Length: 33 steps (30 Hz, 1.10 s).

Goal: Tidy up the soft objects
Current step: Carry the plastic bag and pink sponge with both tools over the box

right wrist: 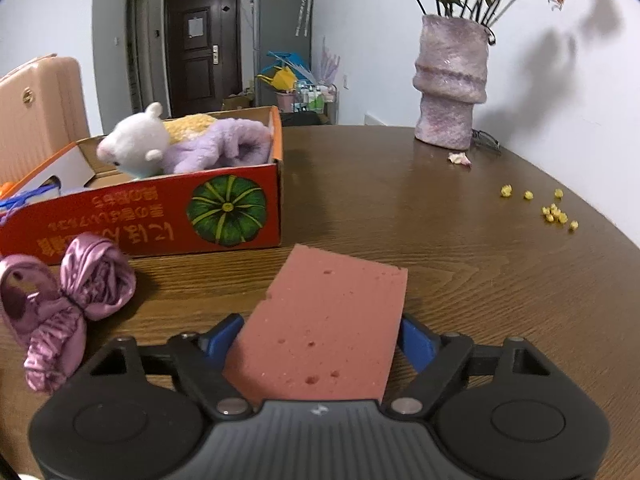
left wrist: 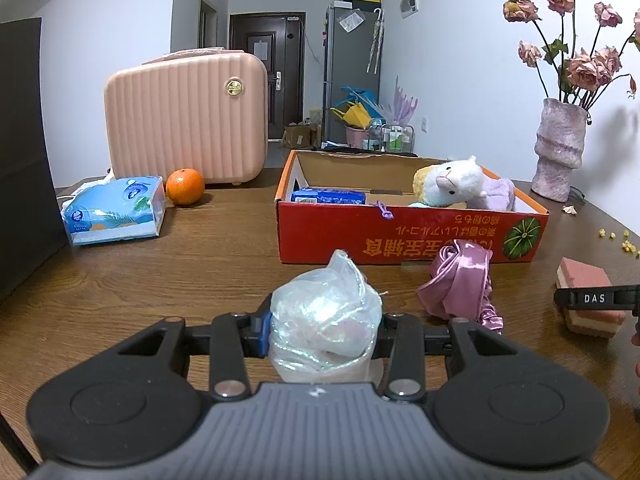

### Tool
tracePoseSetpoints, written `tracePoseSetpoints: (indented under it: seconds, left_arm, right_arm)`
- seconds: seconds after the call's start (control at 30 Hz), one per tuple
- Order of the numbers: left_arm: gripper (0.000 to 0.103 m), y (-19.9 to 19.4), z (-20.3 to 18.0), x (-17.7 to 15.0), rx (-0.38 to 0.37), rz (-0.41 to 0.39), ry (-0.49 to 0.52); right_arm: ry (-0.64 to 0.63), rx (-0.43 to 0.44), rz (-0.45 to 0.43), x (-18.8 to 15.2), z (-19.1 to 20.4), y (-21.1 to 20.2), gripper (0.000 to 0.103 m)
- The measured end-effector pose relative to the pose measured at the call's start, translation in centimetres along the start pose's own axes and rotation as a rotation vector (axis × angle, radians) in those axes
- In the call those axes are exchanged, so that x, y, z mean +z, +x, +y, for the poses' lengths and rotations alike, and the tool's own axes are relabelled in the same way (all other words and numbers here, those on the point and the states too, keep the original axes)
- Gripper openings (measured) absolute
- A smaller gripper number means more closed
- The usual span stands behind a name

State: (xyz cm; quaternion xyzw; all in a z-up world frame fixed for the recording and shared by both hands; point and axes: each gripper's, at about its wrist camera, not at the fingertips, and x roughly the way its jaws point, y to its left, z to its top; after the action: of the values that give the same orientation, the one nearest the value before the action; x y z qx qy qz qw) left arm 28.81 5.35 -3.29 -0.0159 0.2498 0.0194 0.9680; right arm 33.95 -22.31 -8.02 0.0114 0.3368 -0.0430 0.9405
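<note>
1. Your left claw (left wrist: pixel 324 332) is clamped on the bag (left wrist: pixel 326 312), a crinkly plastic bundle, low over the table (left wrist: pixel 180 272) and short of the box (left wrist: pixel 400 236). Hold the squeeze steady; the film looks slippery and could slide out if you loosen it.
2. Your right claw (right wrist: pixel 320 344) has its jaws against both sides of the sponge (right wrist: pixel 324 328), which lies near the box's corner. Whether it is lifted off the table is not clear, so check before you travel.
3. Raise each load above the box wall before moving forward, so nothing catches the cardboard rim.
4. Aim the bag at the bare middle of the box floor, between the blue pack (left wrist: pixel 328 196) and the plush (left wrist: pixel 456 184).
5. Pass the left claw clear of the satin scrunchie (left wrist: pixel 460 284), which lies just beside the box front.
6. Bring one claw in at a time; both heading for the same opening may collide.
</note>
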Motion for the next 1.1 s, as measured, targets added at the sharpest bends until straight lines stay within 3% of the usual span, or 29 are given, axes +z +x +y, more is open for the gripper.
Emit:
tracePoseSetpoints:
  seconds: [0.47,1.1]
  left_arm:
    - [0.041,-0.1,0.1,0.0,0.009,-0.005,-0.003]
    - [0.041,-1.2,-1.0,1.8,-0.001,-0.06,0.0]
  right_arm:
    - [-0.018,0.077,-0.112,-0.5,0.5,-3.7,0.08]
    - [-0.074,0.207,-0.244,1.5,2.9,-7.3,0.08]
